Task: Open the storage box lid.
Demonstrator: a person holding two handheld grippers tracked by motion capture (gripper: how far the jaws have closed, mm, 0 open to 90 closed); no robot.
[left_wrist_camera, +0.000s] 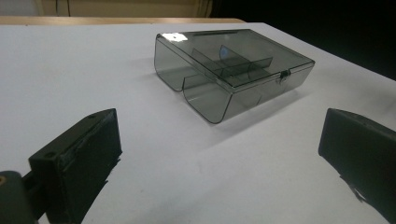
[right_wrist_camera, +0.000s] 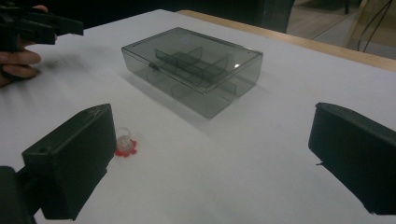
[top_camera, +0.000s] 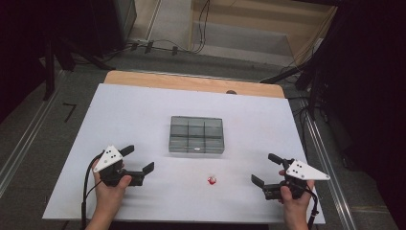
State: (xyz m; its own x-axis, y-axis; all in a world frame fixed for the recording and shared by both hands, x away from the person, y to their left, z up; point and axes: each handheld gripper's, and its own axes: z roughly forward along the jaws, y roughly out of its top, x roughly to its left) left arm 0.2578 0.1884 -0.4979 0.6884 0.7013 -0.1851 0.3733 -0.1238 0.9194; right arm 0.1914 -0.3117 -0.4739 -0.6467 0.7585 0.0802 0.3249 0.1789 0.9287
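Compartment box (top_camera: 196, 135), smoky grey and see-through, sat shut near the middle of the white worktop (top_camera: 119, 115), its small latch on the wall facing the person. Between that wall and the person, well apart from the box, lay a tiny clear piece on a red base (top_camera: 212, 180), closer to the right tongs (top_camera: 266, 168) than to the left tongs (top_camera: 136, 159).

Judging by the layout, the step in hand was an approach, most likely to the small piece or to the latch. To do it well, the right tongs should come down over the piece with one jaw on either side and close gently, since so small and light a thing would probably skid or tip at a nudge. The left tongs could steady the box by its near corner while the lid is lifted.

Both pairs of tongs stood spread wide and gripped nothing; each hovered over bare worktop and touched neither box nor piece. Each gripper view looked between its own parted jaws toward the box.
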